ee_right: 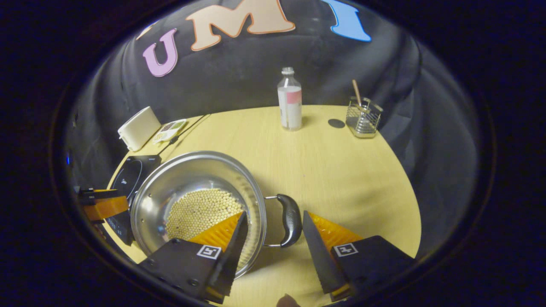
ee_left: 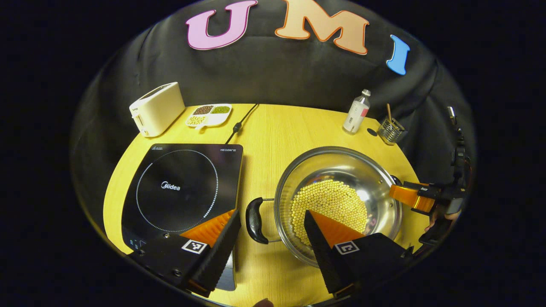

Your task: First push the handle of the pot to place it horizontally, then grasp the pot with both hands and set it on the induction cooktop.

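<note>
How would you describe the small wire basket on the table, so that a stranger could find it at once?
Start at the round yellow table and look to its far edge, by the black cloth wall. There a clear bottle stands, and beside it the wire basket, next to a small dark disc. It alone is made of open metal wire, and a thin wooden stick rises from it.

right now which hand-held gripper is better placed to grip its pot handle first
Neither clearly. The left hand-held gripper is open astride the pot's left handle; the right hand-held gripper is open astride the right handle. Both look ready to close together.
</note>
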The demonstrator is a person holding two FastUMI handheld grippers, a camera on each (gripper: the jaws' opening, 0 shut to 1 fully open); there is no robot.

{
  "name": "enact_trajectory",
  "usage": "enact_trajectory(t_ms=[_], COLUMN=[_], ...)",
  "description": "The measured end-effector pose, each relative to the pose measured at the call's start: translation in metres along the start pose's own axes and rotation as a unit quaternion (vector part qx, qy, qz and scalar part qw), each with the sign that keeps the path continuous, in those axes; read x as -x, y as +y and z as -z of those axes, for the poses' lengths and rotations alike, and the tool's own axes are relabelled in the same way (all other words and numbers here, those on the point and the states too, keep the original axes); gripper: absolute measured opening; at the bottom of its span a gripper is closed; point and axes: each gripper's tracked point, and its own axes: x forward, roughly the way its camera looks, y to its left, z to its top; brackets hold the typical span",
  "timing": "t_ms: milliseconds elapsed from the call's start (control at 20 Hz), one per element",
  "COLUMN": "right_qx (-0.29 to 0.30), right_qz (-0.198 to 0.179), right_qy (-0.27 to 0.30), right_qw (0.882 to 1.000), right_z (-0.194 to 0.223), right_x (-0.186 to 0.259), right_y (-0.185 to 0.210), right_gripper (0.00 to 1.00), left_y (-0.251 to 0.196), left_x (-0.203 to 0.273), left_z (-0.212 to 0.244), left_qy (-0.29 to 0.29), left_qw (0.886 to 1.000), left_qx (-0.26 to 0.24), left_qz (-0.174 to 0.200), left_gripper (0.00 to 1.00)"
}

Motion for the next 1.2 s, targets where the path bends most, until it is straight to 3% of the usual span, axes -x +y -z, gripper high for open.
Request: enact_trajectory(t_ms=[150, 500, 650, 700, 750, 800, 850, 900, 950, 1200], right_qx=[-0.007, 0.025, 0.028, 0.027, 0.028, 0.026, 0.021, 0.012, 0.005, -0.004], right_qz=[-0.003, 0.008, 0.011, 0.010, 0.009, 0.007, 0.009, 0.008, 0.008, 0.011], right_qy=[0.016, 0.027, 0.030, 0.031, 0.032, 0.034, 0.036, 0.039, 0.044, 0.045], right_qw=[1.000, 0.999, 0.999, 0.999, 0.999, 0.999, 0.999, 0.999, 0.999, 0.999], right_z=[0.004, 0.010, 0.010, 0.010, 0.012, 0.011, 0.012, 0.012, 0.015, 0.021], right_x=[-0.013, -0.022, -0.020, -0.020, -0.024, -0.016, -0.019, -0.020, -0.022, 0.007], right_y=[0.000, -0.002, -0.002, -0.001, 0.000, 0.000, 0.000, -0.001, -0.003, -0.006], right_gripper=[0.72, 0.64, 0.65, 0.60, 0.58, 0.60, 0.52, 0.57, 0.43, 0.48], left_y=[0.003, 0.009, 0.015, 0.014, 0.014, 0.014, 0.015, 0.014, 0.013, 0.006], left_x=[-0.017, -0.038, -0.042, -0.043, -0.044, -0.044, -0.044, -0.044, -0.045, -0.026], left_z=[0.008, 0.027, 0.030, 0.028, 0.028, 0.027, 0.026, 0.026, 0.028, 0.030], left_qy=[0.024, 0.062, 0.070, 0.066, 0.066, 0.063, 0.062, 0.065, 0.067, 0.068], left_qw=[1.000, 0.998, 0.997, 0.997, 0.998, 0.998, 0.998, 0.998, 0.997, 0.997], left_qx=[0.007, 0.021, 0.022, 0.024, 0.023, 0.023, 0.024, 0.024, 0.025, 0.025], left_qz=[0.001, -0.006, -0.013, -0.012, -0.009, -0.008, -0.009, -0.010, -0.008, 0.003], left_gripper=[0.96, 0.79, 0.72, 0.67, 0.69, 0.65, 0.64, 0.61, 0.59, 0.56])
